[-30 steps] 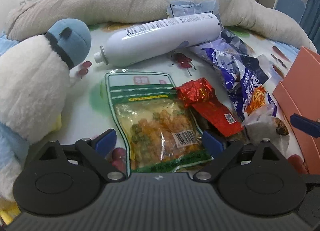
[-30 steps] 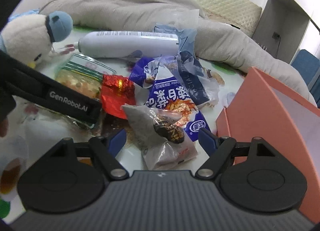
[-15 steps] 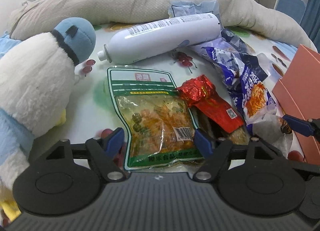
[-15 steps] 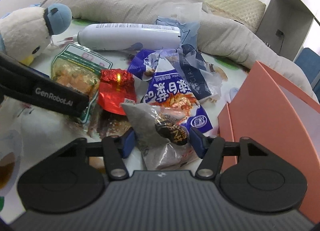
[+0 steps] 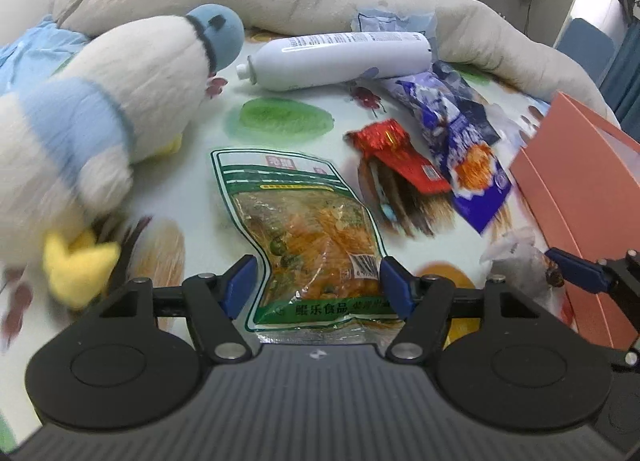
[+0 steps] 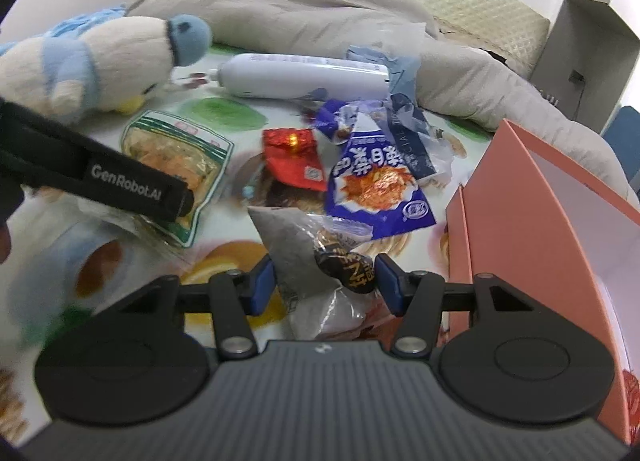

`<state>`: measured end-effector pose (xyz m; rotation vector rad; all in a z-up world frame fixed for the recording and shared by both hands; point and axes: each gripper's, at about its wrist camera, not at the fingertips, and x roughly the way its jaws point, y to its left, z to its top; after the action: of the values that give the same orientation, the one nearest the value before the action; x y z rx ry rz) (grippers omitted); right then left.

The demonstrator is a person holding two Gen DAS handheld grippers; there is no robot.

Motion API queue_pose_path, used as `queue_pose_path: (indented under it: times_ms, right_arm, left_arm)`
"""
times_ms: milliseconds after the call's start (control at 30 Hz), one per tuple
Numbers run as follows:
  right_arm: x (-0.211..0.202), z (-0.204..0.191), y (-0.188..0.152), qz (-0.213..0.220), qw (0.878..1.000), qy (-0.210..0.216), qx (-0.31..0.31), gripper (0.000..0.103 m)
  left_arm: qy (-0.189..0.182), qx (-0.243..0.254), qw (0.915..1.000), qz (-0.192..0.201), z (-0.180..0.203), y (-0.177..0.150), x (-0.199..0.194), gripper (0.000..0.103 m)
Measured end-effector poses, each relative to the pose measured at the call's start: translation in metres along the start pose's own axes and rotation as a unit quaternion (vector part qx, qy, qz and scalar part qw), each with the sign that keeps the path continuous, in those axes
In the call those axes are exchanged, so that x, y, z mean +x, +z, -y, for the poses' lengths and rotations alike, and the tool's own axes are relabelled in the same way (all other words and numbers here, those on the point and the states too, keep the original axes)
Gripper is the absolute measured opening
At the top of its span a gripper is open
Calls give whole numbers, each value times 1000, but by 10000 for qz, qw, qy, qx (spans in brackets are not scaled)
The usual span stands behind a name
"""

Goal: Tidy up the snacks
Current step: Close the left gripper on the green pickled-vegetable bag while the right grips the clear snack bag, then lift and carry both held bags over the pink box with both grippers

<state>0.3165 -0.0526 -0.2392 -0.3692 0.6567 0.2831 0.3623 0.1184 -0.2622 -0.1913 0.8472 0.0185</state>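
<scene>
Right gripper [image 6: 323, 284] clamps grey packet [image 6: 304, 257] beside pink box [image 6: 532, 221].

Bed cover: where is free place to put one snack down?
Bare cover lies between the plush toy, white bottle and green packet. It is crowded by the orange box, around the red packet and blue packet.

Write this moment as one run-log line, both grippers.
left gripper: jaws just closing, gripping green snack bag | right gripper: jaws just closing, gripping grey snack bag

Black ribbed gripper [image 5: 316, 285], blue fingertips [image 5: 240, 285], silver screws
</scene>
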Motion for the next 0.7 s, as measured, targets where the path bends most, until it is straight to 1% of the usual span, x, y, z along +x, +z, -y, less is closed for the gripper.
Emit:
queue_pose_path:
  times_ms: [67, 167, 367, 500, 700]
  right_arm:
    - [-12, 0, -4, 27, 10000, 53, 27, 56]
    - [-30, 2, -10, 27, 9997, 193, 153, 56]
    - [-64, 12, -23, 50, 9974, 434, 574, 55]
    - [-83, 17, -34, 50, 9948, 643, 785, 54]
    - [-107, 27, -52, -101, 9901, 765, 1172, 54]
  left_arm:
    - [46, -30, 10000, 34, -1, -8, -14, 72]
    - [52, -213, 9997, 62, -7, -20, -36, 72]
    - [28, -447, 9989, 155, -9, -40, -81, 72]
    - [40, -355, 9992, 177, 0, -52, -100, 72]
    - [-48, -277, 9995, 156, 13, -77, -130, 72]
